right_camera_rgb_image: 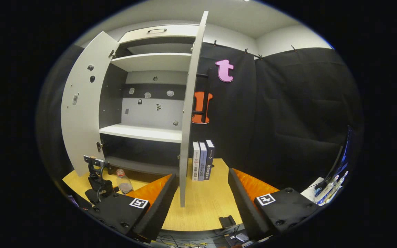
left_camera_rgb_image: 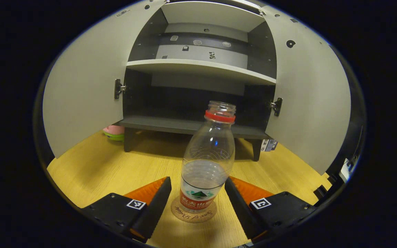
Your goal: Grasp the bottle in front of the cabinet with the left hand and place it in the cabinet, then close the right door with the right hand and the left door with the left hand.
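Note:
A clear plastic bottle (left_camera_rgb_image: pixel 208 156) with a red neck ring, no cap and some water stands on a round coaster (left_camera_rgb_image: pixel 193 213) in front of the cabinet (left_camera_rgb_image: pixel 198 65). My left gripper (left_camera_rgb_image: pixel 197 182) is open, one finger on each side of the bottle's lower part. Both cabinet doors stand open: the left door (left_camera_rgb_image: pixel 81 93) and the right door (left_camera_rgb_image: pixel 308 96). In the right gripper view the right gripper (right_camera_rgb_image: pixel 202 175) is open and holds nothing. The right door (right_camera_rgb_image: pixel 189 113) is seen edge-on ahead of it, and the bottle (right_camera_rgb_image: pixel 124 184) stands farther left beside the left gripper (right_camera_rgb_image: pixel 97 182).
The cabinet's dark lower shelf (left_camera_rgb_image: pixel 184 125) is bare behind the bottle. A pink and green object (left_camera_rgb_image: pixel 114 132) lies under the left door. Three upright books (right_camera_rgb_image: pixel 202 160) stand right of the cabinet on the wooden table (right_camera_rgb_image: pixel 205 206). Pens or brushes (right_camera_rgb_image: pixel 329 189) sit at far right.

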Action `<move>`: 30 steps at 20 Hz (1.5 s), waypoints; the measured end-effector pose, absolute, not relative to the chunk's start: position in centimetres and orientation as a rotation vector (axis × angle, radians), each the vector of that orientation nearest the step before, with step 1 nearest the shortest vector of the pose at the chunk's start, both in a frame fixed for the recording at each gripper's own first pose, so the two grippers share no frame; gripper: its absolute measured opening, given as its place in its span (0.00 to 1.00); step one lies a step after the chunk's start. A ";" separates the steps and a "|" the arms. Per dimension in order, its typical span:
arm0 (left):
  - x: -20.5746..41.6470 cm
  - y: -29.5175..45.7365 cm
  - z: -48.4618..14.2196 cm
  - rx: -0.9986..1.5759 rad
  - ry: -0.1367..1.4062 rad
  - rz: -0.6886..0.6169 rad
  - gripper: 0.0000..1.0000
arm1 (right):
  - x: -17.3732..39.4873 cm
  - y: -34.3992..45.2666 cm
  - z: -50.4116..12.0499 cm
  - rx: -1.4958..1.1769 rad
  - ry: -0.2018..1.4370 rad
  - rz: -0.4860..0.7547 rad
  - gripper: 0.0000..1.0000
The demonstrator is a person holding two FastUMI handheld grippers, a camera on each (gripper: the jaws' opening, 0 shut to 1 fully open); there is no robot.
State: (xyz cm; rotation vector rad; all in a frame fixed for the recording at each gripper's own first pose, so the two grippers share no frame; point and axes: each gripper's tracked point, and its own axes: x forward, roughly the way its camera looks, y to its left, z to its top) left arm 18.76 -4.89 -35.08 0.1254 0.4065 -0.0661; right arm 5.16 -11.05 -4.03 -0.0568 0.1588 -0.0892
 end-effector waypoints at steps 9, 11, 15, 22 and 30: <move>19.2 -6.3 -31.5 0.137 0.412 -0.070 0.78 | 6.2 -12.7 -4.7 -0.056 0.159 -0.084 0.98; 18.9 -6.8 -28.9 0.145 0.408 -0.082 0.78 | 6.6 -12.8 -5.1 -0.046 0.163 -0.078 0.97; 17.6 -8.6 -22.5 0.180 0.373 -0.128 0.78 | 6.9 -12.1 -5.3 -0.015 0.157 -0.050 0.98; 16.7 -12.1 -11.6 0.187 0.294 -0.188 0.78 | 6.8 -11.5 -4.9 0.020 0.113 -0.016 0.97; 24.5 -15.3 -3.0 0.178 0.214 -0.204 0.77 | 7.0 -13.7 -4.8 0.048 0.102 -0.051 0.97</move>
